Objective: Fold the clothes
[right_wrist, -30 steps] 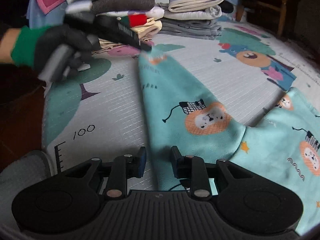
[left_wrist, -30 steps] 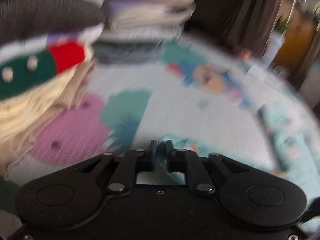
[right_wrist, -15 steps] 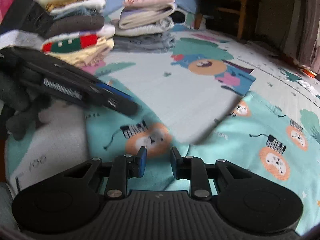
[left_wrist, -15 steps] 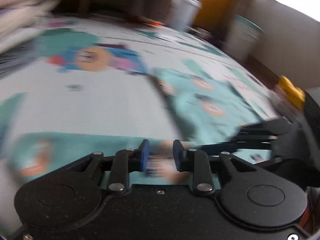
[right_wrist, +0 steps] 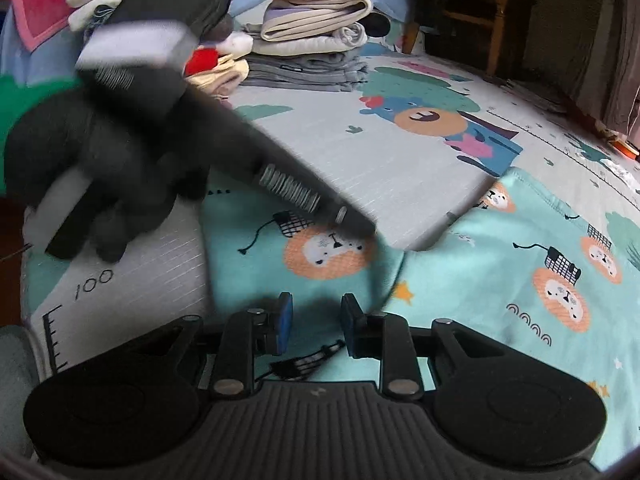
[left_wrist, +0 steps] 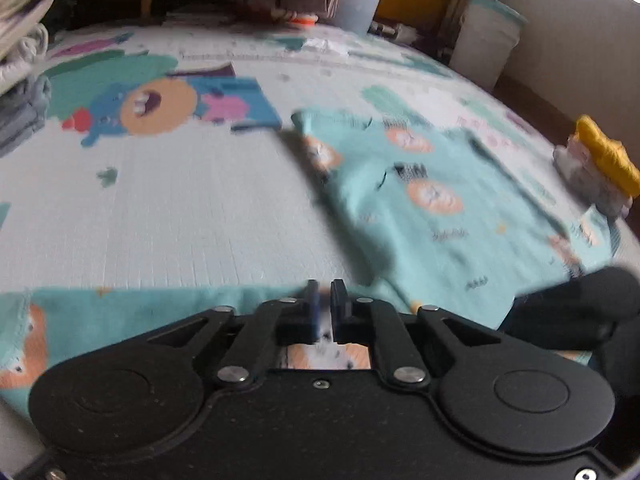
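A teal garment with orange lion prints point(right_wrist: 500, 280) lies spread on the play mat; it also shows in the left wrist view point(left_wrist: 432, 200). My left gripper point(left_wrist: 325, 300) has its jaws nearly closed over a strip of the garment, and cloth shows between them. In the right wrist view the left gripper point(right_wrist: 360, 228) reaches down onto the lion print, held by a black-gloved hand point(right_wrist: 92, 160). My right gripper point(right_wrist: 316, 322) is open just above the garment's near edge, holding nothing.
Stacks of folded clothes point(right_wrist: 316, 40) stand at the far end of the printed mat point(right_wrist: 360, 152). A small pile with a yellow item point(left_wrist: 600, 168) sits at the mat's right. White bins point(left_wrist: 488, 36) and wooden furniture point(right_wrist: 472, 12) lie beyond.
My left gripper swung from the clothes stacks down to the garment, opened, then closed its jaws on the cloth. My right gripper stayed open and shifted slightly over the garment.
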A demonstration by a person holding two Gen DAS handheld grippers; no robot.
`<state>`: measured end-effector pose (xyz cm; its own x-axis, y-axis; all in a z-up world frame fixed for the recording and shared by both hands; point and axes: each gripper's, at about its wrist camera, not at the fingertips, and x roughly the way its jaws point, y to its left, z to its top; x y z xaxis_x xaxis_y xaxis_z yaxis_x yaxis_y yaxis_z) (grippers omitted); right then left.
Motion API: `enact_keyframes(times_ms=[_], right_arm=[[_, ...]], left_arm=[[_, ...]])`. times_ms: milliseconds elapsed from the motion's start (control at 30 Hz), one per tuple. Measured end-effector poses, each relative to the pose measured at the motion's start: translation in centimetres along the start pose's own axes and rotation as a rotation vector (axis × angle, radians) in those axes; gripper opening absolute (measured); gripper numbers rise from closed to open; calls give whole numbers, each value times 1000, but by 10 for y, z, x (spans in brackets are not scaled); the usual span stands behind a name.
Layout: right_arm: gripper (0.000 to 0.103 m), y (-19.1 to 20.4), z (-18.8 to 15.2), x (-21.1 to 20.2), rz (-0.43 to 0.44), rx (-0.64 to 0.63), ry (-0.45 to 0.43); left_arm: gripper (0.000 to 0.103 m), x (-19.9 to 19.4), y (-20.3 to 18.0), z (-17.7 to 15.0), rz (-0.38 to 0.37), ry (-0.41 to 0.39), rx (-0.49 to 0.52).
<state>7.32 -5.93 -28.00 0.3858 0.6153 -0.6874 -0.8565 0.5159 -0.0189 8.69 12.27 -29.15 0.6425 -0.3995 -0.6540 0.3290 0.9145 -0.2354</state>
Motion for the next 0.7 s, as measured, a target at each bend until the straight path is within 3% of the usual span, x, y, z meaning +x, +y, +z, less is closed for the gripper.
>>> enact_keyframes(times_ms=[67, 133, 300, 367, 433, 500, 700], right_arm=[[28, 4, -2, -2, 1, -8, -2], [29, 10, -5, -4, 0, -19, -10], [29, 17, -6, -6, -6, -28, -7], [29, 21, -7, -6, -4, -46, -12], [28, 23, -8, -7, -8, -60, -16], [28, 23, -6, -9, -17, -71, -17], [28, 17, -9, -14, -52, -37, -7]], left_arm=[[8, 4, -12, 0, -28, 19, 47], [6, 18, -17, -5, 17, 41, 90], [6, 11, -21, 2, 19, -10, 62], [6, 15, -25, -1, -5, -4, 70], [8, 24, -24, -6, 17, 27, 72], [8, 20, -19, -4, 7, 14, 33], [8, 20, -43, 7, -72, -39, 126]])
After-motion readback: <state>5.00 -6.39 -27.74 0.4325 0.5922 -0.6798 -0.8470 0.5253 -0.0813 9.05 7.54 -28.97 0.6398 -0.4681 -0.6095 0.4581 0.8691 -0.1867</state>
